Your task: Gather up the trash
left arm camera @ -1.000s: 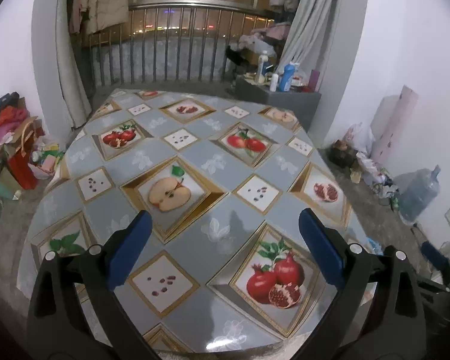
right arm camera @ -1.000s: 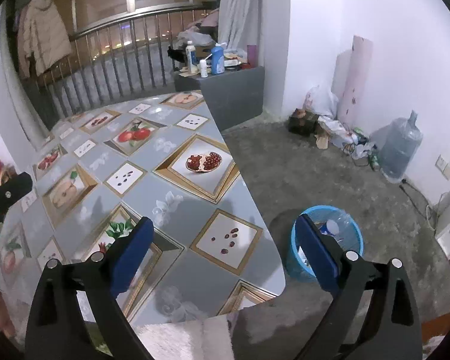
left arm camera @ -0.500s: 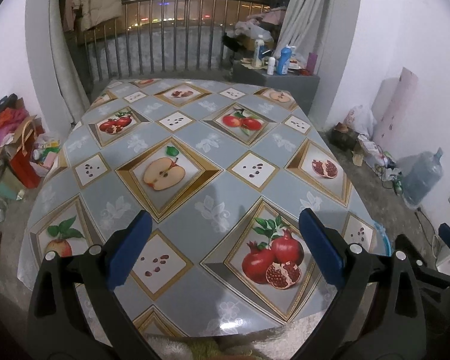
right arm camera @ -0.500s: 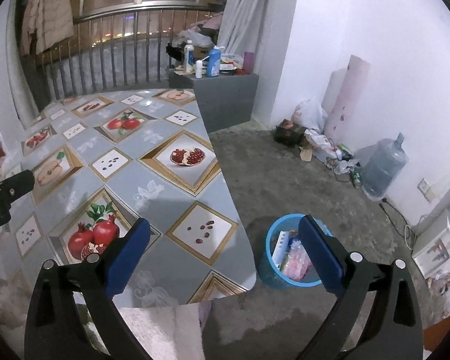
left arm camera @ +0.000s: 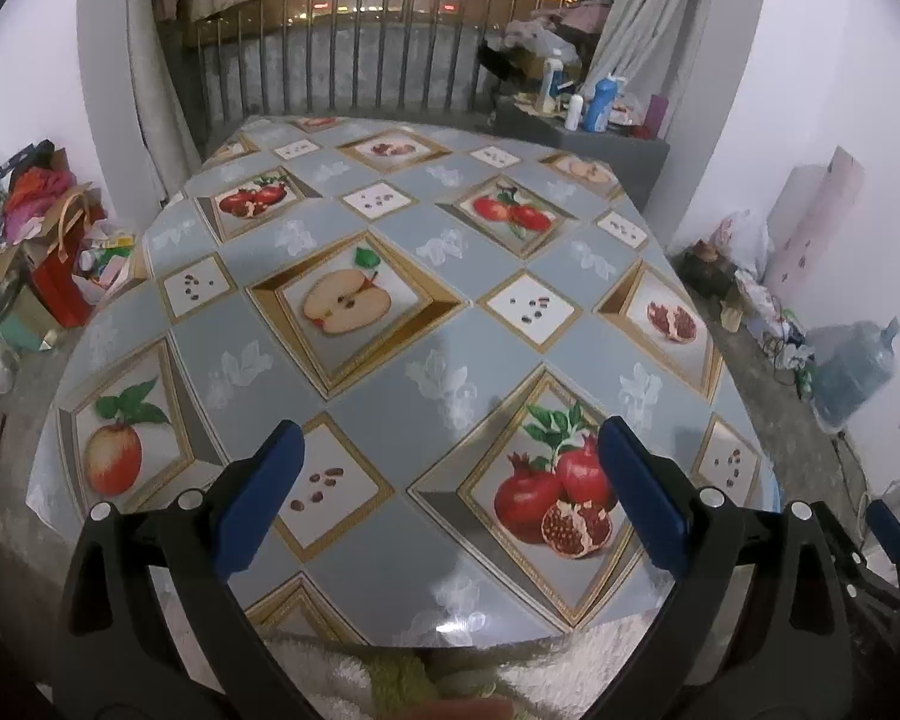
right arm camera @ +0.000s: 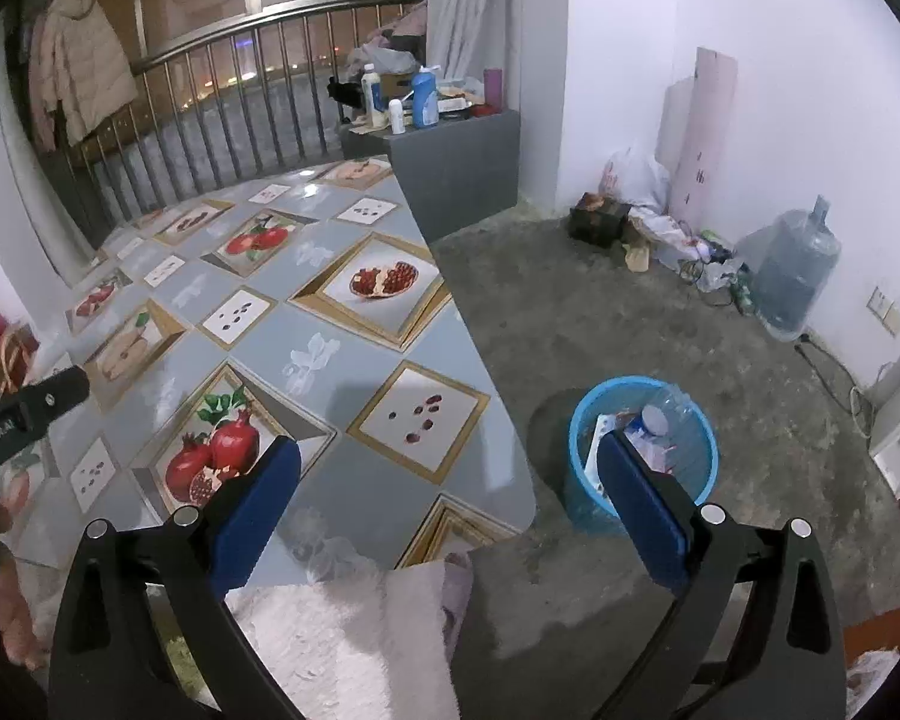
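A blue trash bin point(right arm camera: 582, 420) stands on the concrete floor right of the table. It holds a clear plastic bottle point(right arm camera: 669, 414) and wrappers. My right gripper point(right arm camera: 447, 450) is open and empty, above the table's near right corner, with its right finger in front of the bin. My left gripper point(left arm camera: 447, 438) is open and empty, above the near edge of the table point(left arm camera: 390, 372). The table has a fruit-patterned cloth and I see no trash on it. The left gripper's finger shows at the left edge of the right wrist view point(right arm camera: 30, 402).
A grey cabinet point(right arm camera: 462, 162) with bottles stands behind the table by the railing. A water jug point(right arm camera: 795, 276) and loose bags lie along the right wall. Bags and boxes point(left arm camera: 36, 252) are piled on the floor left of the table. A white fluffy garment point(right arm camera: 354, 642) is below the grippers.
Both grippers have pulled back and risen, so more of the table shows. The bin has shifted in the right wrist view. Both stayed open.
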